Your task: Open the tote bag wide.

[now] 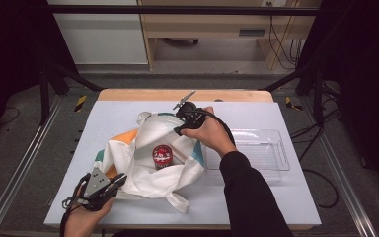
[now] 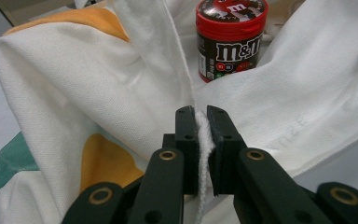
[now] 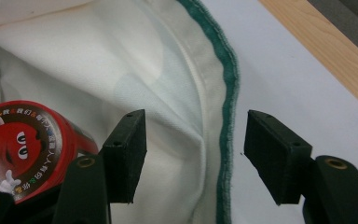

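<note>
A white cloth bag [image 1: 148,158] with orange and teal patches lies open on the table. Inside it stands a red-lidded M&M's can [image 1: 162,156], upright. At the near left, my left gripper [image 1: 121,178] is shut on the bag's white edge [image 2: 204,140], which is pinched between the pads, with the can [image 2: 230,37] just beyond. My right gripper [image 1: 180,129] is at the bag's far rim. Its jaws [image 3: 193,140] stand open astride the teal-trimmed rim [image 3: 228,93] without pressing it, and the can [image 3: 23,144] is beside the left jaw.
A clear plastic tray [image 1: 271,148] sits on the white mat to the right of the bag, by my right forearm. The table's wooden far edge [image 1: 177,95] runs behind the bag. Black frame posts stand at both sides.
</note>
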The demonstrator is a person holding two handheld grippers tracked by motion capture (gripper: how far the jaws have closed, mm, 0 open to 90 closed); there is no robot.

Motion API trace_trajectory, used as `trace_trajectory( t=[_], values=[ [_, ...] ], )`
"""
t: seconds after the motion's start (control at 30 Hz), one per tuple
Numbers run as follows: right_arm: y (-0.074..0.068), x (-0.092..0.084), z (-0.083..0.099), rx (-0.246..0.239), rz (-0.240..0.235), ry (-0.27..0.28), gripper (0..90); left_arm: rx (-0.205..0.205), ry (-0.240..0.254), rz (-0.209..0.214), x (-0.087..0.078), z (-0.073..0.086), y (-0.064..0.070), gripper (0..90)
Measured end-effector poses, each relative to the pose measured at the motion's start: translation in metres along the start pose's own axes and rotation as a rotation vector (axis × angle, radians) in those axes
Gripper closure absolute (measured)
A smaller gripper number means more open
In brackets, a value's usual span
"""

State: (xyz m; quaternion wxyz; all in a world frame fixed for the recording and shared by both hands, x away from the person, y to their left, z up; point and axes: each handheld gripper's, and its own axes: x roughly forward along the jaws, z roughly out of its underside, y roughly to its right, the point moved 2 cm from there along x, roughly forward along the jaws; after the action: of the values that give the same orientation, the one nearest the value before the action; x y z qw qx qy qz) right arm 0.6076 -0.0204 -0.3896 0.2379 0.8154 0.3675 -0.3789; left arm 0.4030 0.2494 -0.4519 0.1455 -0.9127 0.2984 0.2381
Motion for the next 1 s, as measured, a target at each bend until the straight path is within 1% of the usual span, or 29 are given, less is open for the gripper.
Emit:
trace_trajectory(
  t=[0.17, 0.2, 0.3, 0.33, 0.4, 0.43, 0.53, 0.6, 0.63, 0.7, 0.73, 0.8, 0.83, 0.87, 0.97, 1.0],
  values=[
    [-0.003, 0.002, 0.0, -0.017, -0.009, -0.011, 41.5, -0.001, 0.001, -0.001, 0.0, 0.0, 0.0, 83.4],
    [-0.004, 0.002, 0.001, -0.023, -0.014, -0.018, 43.5, -0.001, 0.002, -0.002, 0.0, 0.0, 0.0, 83.4],
    [-0.006, 0.0, 0.002, -0.033, -0.007, -0.028, 49.1, -0.004, 0.004, -0.004, 0.0, 0.0, 0.0, 83.4],
    [-0.007, -0.001, 0.002, -0.032, -0.008, -0.031, 51.8, -0.005, 0.005, -0.004, 0.0, 0.0, 0.0, 83.4],
    [-0.008, -0.002, 0.003, -0.05, 0.0, -0.043, 57.9, -0.006, 0.008, -0.005, -0.001, 0.0, 0.0, 83.3],
    [-0.009, -0.002, 0.004, -0.056, -0.002, -0.044, 62.3, -0.007, 0.009, -0.007, -0.001, 0.0, 0.0, 83.4],
    [-0.01, 0.0, 0.008, -0.079, 0.012, -0.064, 74.7, -0.007, 0.011, -0.011, -0.001, 0.0, -0.001, 83.3],
    [-0.01, 0.0, 0.009, -0.083, 0.016, -0.069, 83.2, -0.009, 0.01, -0.01, -0.002, 0.0, -0.002, 83.3],
    [-0.01, -0.001, 0.009, -0.082, 0.016, -0.069, 84.8, -0.009, 0.01, -0.01, -0.002, 0.0, -0.002, 83.3],
    [-0.01, -0.002, 0.01, -0.087, 0.022, -0.061, 85.8, -0.008, 0.005, -0.01, -0.002, 0.0, -0.002, 83.3],
    [-0.009, -0.003, 0.009, -0.09, 0.033, -0.06, 85.9, -0.005, 0.001, -0.011, -0.002, 0.0, -0.001, 83.4],
    [-0.007, -0.005, 0.008, -0.081, 0.053, -0.046, 86.2, 0.009, -0.013, -0.008, -0.003, 0.001, -0.001, 83.4],
    [-0.005, -0.006, 0.008, -0.077, 0.06, -0.043, 86.3, 0.005, -0.014, -0.006, -0.003, 0.001, 0.0, 83.5],
    [-0.003, -0.007, 0.008, -0.072, 0.07, -0.039, 86.4, 0.017, -0.021, -0.007, -0.004, 0.002, -0.001, 83.6],
    [0.003, -0.01, 0.007, -0.049, 0.096, -0.025, 86.6, 0.017, -0.028, -0.004, -0.007, 0.004, -0.001, 83.8],
    [0.005, -0.011, 0.008, -0.042, 0.105, -0.024, 86.6, 0.027, -0.037, -0.003, -0.008, 0.005, -0.001, 83.9]
  ],
)
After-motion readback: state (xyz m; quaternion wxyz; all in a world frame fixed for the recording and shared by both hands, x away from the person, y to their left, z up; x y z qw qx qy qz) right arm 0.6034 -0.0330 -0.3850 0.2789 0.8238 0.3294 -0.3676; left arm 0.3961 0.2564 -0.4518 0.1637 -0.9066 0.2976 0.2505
